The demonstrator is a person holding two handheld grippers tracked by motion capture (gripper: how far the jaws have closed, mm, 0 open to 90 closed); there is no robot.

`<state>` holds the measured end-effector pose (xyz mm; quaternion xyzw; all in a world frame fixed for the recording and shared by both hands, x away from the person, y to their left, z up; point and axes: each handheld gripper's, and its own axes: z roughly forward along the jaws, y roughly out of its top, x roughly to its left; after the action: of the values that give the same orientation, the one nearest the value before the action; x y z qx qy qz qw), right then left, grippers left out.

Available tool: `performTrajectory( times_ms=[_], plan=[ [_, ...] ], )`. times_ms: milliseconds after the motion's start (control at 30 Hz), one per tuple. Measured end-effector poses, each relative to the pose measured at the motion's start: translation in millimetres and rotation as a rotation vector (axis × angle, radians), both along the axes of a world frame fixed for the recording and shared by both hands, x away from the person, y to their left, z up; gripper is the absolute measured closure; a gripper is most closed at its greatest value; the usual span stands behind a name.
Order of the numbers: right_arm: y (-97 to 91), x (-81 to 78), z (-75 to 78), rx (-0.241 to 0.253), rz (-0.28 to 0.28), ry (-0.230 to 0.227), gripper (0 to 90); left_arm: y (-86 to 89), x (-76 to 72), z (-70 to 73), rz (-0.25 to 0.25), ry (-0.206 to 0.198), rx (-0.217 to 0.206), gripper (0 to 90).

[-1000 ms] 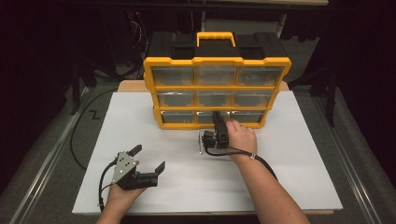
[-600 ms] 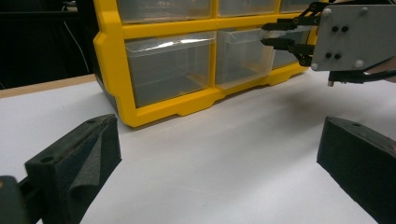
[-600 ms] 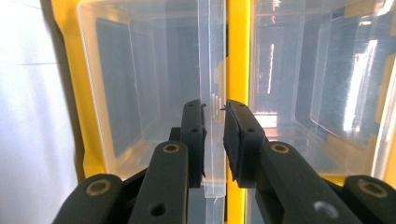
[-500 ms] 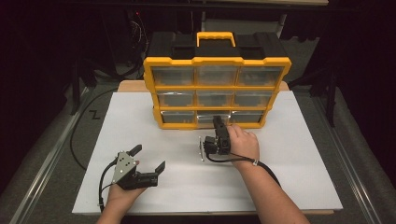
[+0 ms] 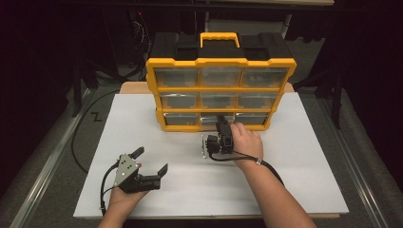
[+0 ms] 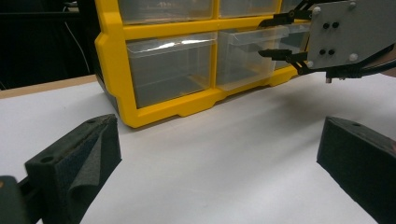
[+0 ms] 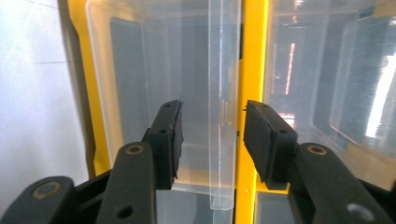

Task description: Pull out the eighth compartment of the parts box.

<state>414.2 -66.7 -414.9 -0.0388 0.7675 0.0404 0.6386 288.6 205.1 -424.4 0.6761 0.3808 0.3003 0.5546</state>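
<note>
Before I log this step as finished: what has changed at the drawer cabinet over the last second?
The right gripper has just been opening its jaws: the pads now stand apart on either side of the clear drawer's handle in the bottom middle slot, no longer pressing it. The hand has barely shifted. The left gripper rests open on the white table as before, and the yellow cabinet has not moved.
</note>
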Motion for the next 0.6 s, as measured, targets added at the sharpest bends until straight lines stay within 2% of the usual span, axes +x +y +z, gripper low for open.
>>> performTrajectory(
  times_ms=[67, 167, 233, 400, 500, 600],
  plan=[
    [0.4, -0.1, 1.0, 0.002, -0.007, 0.007, 67.0, -0.1, -0.1, 0.0, -0.001, -0.001, 0.000, 0.3],
    [0.8, -0.7, 2.3, 0.006, -0.012, -0.007, 73.0, -0.5, -0.3, 0.0, -0.003, -0.001, 0.000, 0.3],
    [1.0, -1.5, 1.6, 0.026, -0.018, -0.018, 77.0, -0.5, -0.4, 0.0, -0.004, 0.000, 0.002, 0.3],
    [1.8, -2.6, 1.2, 0.016, -0.020, -0.033, 78.0, -0.6, -0.5, 0.0, -0.003, -0.001, -0.001, 0.3],
    [1.1, -7.3, 1.5, 0.002, -0.022, -0.034, 78.1, -0.9, -0.7, -0.1, -0.002, -0.002, -0.001, 0.3],
    [-1.0, -14.9, 0.3, 0.009, -0.014, -0.038, 78.1, -1.4, -0.8, -0.1, -0.002, -0.001, -0.001, 0.3]
  ],
)
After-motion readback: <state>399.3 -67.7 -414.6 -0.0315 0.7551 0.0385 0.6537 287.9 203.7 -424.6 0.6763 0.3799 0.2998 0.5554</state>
